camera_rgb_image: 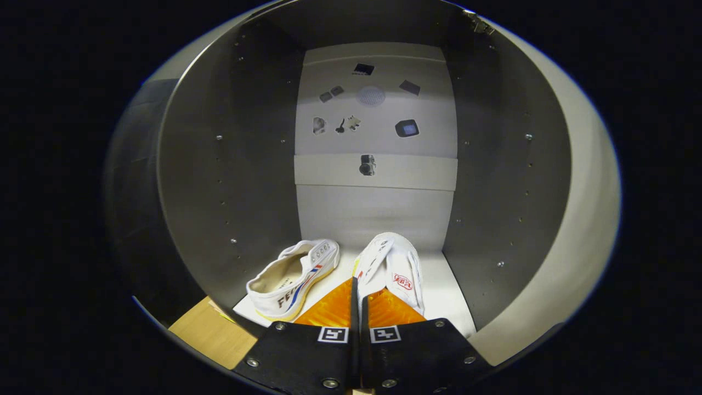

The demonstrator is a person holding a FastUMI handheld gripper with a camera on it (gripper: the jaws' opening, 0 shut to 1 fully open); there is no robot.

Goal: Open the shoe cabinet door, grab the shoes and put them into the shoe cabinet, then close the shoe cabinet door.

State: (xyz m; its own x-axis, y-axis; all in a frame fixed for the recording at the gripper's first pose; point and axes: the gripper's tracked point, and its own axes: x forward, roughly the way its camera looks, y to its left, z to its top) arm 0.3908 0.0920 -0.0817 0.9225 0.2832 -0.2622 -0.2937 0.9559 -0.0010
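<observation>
I am looking into the open shoe cabinet (230, 181), which has grey side walls and a white floor. Two white canvas shoes are inside. The left shoe (293, 280), with red and blue stripes, lies on the cabinet floor just left of my fingers, its opening facing me. The right shoe (397, 269) is tilted on its side just ahead of my fingers. My gripper (356, 282) is shut, and its fingertips pinch the near side edge of the right shoe.
The cabinet's pale back panel (375, 131) carries several small stickers and a cross rail. A door hinge (480, 24) shows at the top right of the opening. A wooden surface (214, 334) lies below the cabinet's front left corner.
</observation>
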